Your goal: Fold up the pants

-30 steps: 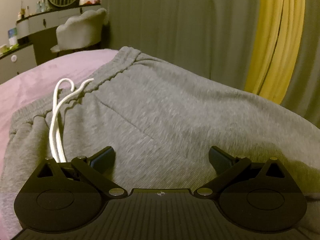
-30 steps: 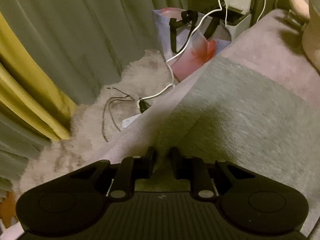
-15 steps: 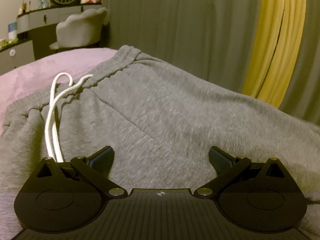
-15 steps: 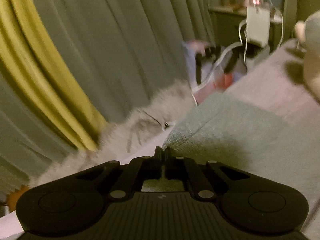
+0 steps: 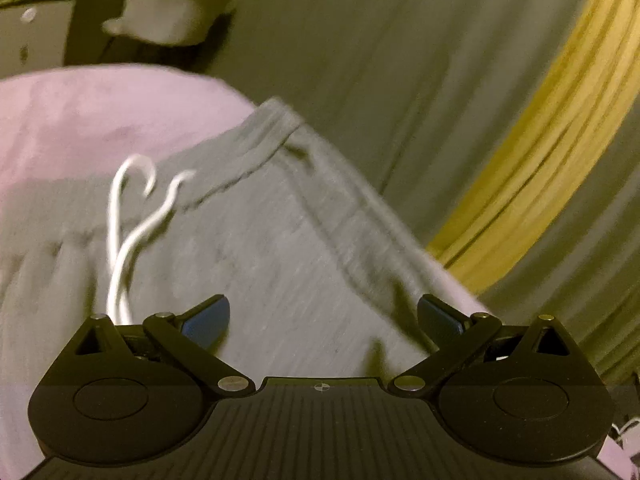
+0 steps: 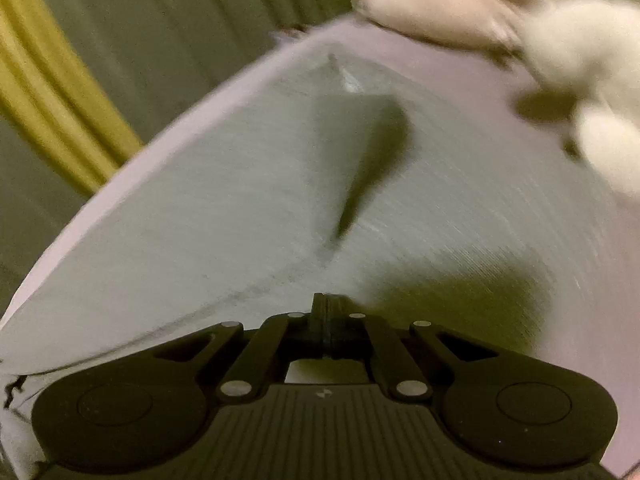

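Observation:
Grey sweatpants [image 5: 280, 240] lie on a pink bed [image 5: 80, 120], waistband at the far side with a white drawstring [image 5: 120, 240] trailing toward me. My left gripper [image 5: 323, 316] is open and empty, fingers spread just above the cloth near the waist. In the right wrist view the pants leg [image 6: 240, 200] is stretched up from the bed [image 6: 400, 48] with a dark raised fold down its middle. My right gripper [image 6: 329, 308] is shut on the pants leg fabric, its fingers pressed together. Both views are blurred by motion.
Grey curtains [image 5: 400, 60] with a yellow panel [image 5: 540, 160] hang beyond the bed. A white padded chair [image 5: 176, 12] and a dresser [image 5: 40, 28] stand at the back left. A pale plush toy [image 6: 560, 40] lies on the bed at the upper right of the right wrist view.
My right gripper closed on the pants leg and swung it up and over toward the plush toy side. My left gripper stayed open and lifted back, tilting its view.

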